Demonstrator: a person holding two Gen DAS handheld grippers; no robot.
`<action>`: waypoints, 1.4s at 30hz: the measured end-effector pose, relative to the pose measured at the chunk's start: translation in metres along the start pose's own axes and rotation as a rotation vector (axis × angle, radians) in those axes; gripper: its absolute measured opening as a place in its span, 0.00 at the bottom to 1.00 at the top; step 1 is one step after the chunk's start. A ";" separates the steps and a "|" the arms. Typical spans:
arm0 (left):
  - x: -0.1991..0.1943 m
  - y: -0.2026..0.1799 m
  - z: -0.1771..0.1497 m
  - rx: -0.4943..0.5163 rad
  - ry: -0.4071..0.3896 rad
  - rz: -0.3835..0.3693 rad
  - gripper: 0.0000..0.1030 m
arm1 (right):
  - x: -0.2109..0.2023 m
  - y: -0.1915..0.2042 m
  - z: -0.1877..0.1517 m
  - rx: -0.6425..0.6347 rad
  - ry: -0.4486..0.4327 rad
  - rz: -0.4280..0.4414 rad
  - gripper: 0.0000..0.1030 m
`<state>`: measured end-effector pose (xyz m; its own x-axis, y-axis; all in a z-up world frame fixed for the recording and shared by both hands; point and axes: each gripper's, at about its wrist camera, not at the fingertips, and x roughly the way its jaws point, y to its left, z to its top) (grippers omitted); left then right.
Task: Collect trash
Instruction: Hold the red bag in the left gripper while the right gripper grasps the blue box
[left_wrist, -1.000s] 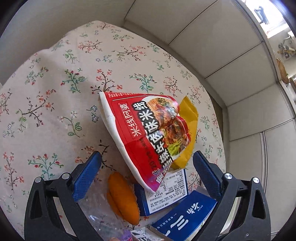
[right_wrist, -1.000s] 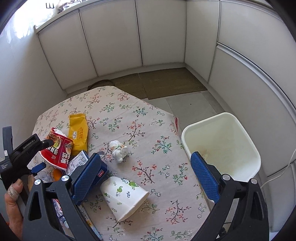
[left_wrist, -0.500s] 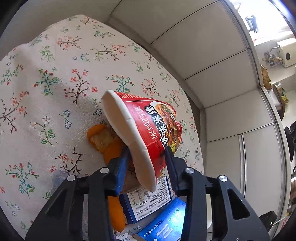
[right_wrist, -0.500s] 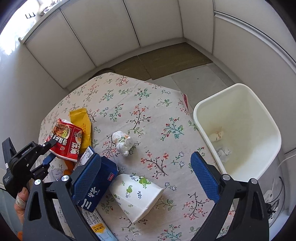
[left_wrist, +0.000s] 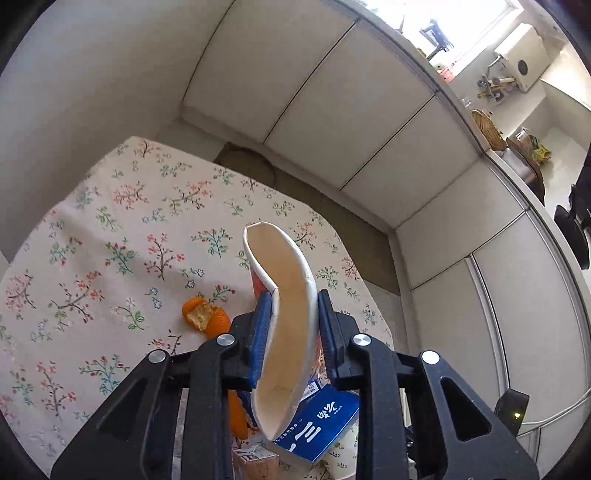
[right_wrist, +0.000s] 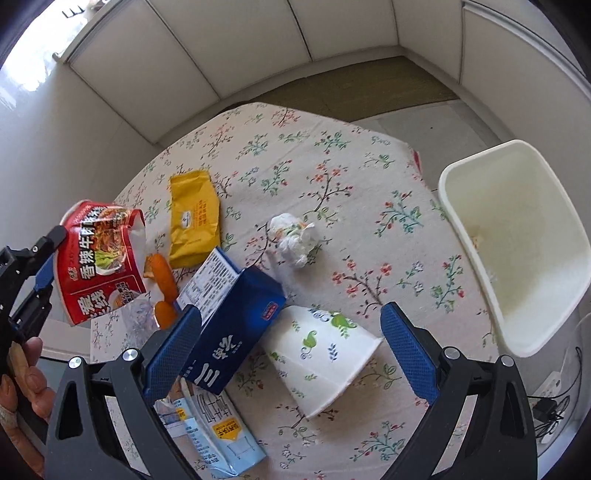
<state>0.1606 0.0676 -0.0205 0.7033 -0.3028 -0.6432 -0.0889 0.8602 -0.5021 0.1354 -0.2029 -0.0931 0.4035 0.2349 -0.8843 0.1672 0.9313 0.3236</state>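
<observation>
— Surface?
— Floral tablecloth (right_wrist: 332, 155), white bin (right_wrist: 517, 258) beside its edge.
— Left gripper (left_wrist: 293, 325)?
— Clamped on a squashed red noodle cup (right_wrist: 99, 258), held above the cloth, well apart from the bin.
— Right gripper (right_wrist: 291, 354)?
— Jaws wide, holding nothing, above a blue carton (right_wrist: 236, 317) and a paper cup (right_wrist: 321, 354) lying near the bin.

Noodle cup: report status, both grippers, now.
Left gripper shut on noodle cup, clear of the table. Right gripper open, empty, over blue carton and paper cup. Bin off the table's right edge, path unobstructed.
</observation>
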 end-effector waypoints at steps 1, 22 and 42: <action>-0.007 -0.002 0.000 0.013 -0.012 0.001 0.24 | 0.003 0.004 -0.002 -0.004 0.013 0.014 0.92; -0.064 0.016 0.003 0.065 -0.054 0.047 0.24 | 0.054 0.045 -0.014 -0.003 0.096 0.083 0.47; -0.081 0.016 0.005 0.054 -0.089 0.047 0.24 | -0.036 0.090 -0.014 -0.221 -0.182 0.166 0.39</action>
<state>0.1059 0.1077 0.0266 0.7592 -0.2257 -0.6105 -0.0870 0.8944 -0.4388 0.1235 -0.1237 -0.0372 0.5660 0.3536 -0.7447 -0.1052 0.9269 0.3601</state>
